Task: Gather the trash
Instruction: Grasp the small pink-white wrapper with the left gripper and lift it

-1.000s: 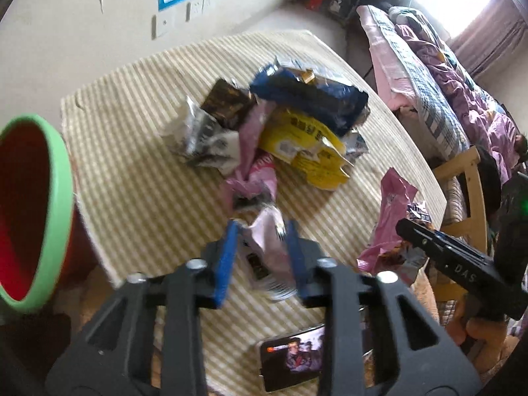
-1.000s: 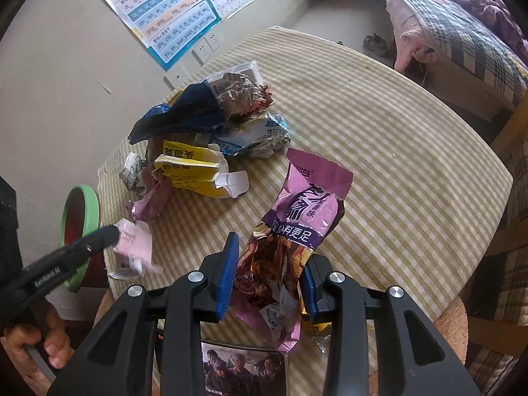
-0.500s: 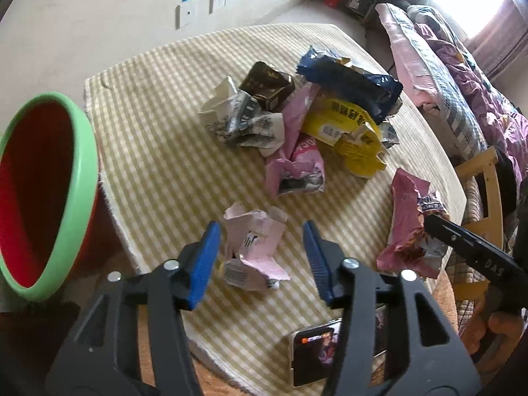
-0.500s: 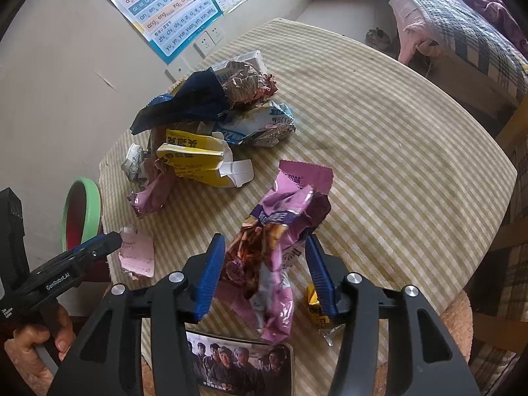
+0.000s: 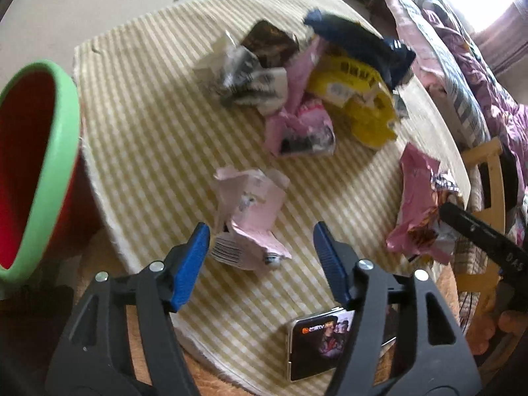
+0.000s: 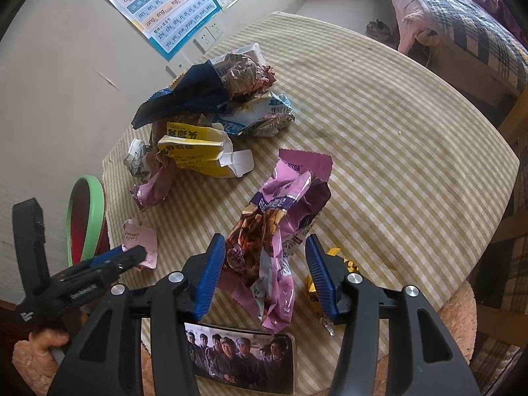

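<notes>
Both grippers have released: left gripper [image 5: 260,247] spread around the pink carton [image 5: 249,221], right gripper [image 6: 265,275] spread around the purple wrapper [image 6: 274,234], apparently neither binned yet.

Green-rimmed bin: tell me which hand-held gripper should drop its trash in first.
Left. The green-rimmed bin sits just off the table edge beside the left hand-held gripper, which brackets the pink carton. The right hand-held gripper, around the purple wrapper, is farther away.
</notes>
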